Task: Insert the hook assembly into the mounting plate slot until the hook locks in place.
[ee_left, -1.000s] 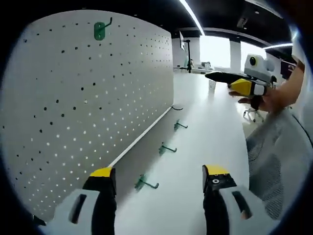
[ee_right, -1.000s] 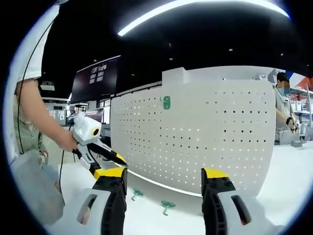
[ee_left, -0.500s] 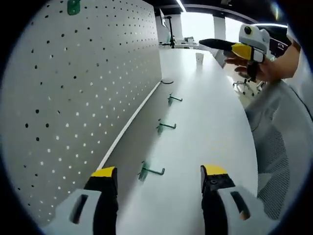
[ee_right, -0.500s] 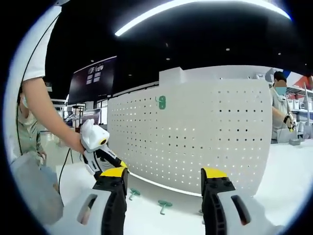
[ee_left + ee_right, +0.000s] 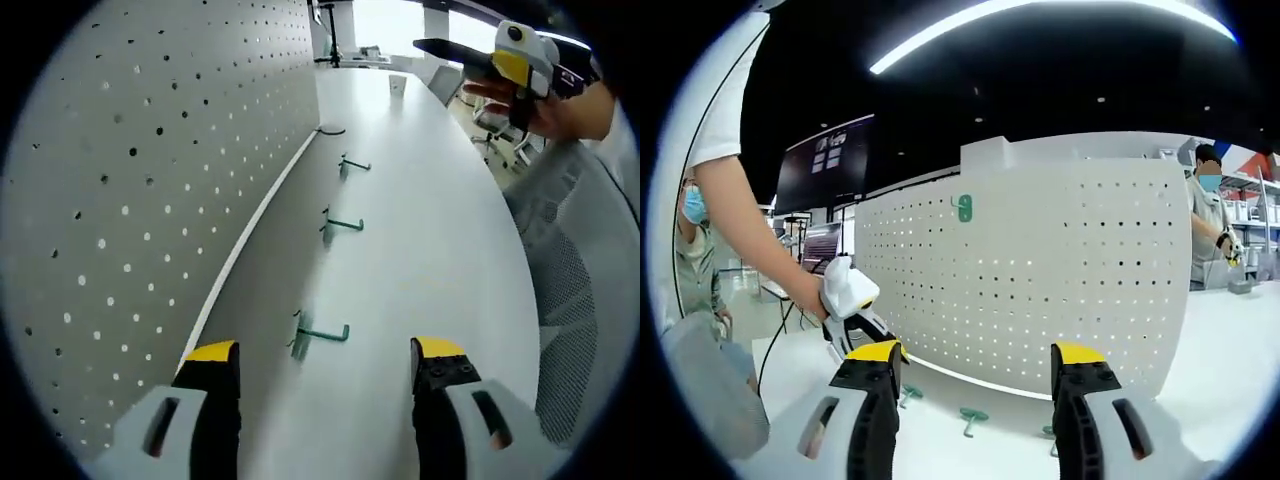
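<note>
White worktop (image 5: 440, 250) beside pegboard (image 5: 150, 150); left gripper (image 5: 325, 365) jaws spread, empty, above nearest green hook (image 5: 318, 336); best lowered square, pinching shank

Open-plan office or lab, long white desk (image 5: 440, 250), ceiling light strips (image 5: 1040, 15), wall screen (image 5: 825, 165)

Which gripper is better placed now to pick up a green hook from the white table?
Left. The left gripper, jaws open, sits low over the nearest green metal hook. The right gripper is raised, facing the white pegboard.
</note>
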`<state>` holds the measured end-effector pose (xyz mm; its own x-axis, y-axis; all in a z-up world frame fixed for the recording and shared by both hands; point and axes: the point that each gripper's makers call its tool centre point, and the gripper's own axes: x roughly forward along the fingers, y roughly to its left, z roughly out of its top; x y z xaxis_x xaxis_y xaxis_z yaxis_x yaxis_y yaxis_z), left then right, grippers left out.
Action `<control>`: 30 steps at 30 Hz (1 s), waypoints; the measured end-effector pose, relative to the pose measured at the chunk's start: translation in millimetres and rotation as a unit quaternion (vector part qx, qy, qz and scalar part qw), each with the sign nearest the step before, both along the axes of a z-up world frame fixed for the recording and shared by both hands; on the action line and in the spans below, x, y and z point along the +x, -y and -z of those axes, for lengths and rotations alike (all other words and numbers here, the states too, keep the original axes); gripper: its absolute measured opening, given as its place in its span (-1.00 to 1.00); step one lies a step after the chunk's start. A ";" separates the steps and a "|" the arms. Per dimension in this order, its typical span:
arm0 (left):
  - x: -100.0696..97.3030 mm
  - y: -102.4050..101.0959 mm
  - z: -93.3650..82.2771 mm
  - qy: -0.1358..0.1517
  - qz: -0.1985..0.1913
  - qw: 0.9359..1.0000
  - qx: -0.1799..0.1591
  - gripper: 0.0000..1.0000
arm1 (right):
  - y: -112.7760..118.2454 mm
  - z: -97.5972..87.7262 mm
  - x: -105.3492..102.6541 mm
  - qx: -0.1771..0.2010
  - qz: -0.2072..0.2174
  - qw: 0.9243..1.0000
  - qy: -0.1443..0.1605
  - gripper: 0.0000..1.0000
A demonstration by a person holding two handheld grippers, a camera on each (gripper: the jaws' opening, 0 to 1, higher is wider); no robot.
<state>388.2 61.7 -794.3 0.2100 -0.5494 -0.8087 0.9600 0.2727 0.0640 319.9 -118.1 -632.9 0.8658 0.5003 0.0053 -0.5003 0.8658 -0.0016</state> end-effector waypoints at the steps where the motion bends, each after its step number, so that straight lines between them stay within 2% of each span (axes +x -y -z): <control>1: 1.2 -0.2 2.1 -0.002 0.004 1.000 0.003 0.42 | 0.2 0.5 0.0 0.000 0.000 1.000 -0.001 0.17; 13: 4.0 -2.1 24.4 -0.030 0.040 0.998 0.044 0.38 | -0.2 2.7 -0.2 -0.002 0.000 1.000 -0.004 0.13; 21: 4.3 -0.2 31.8 -0.049 0.062 0.995 0.061 0.35 | 0.0 2.1 -0.5 -0.003 0.002 1.000 -0.004 0.12; 30: 6.4 3.4 37.9 -0.043 0.082 0.993 0.073 0.32 | 1.0 1.9 -0.7 -0.002 0.004 1.000 -0.006 0.10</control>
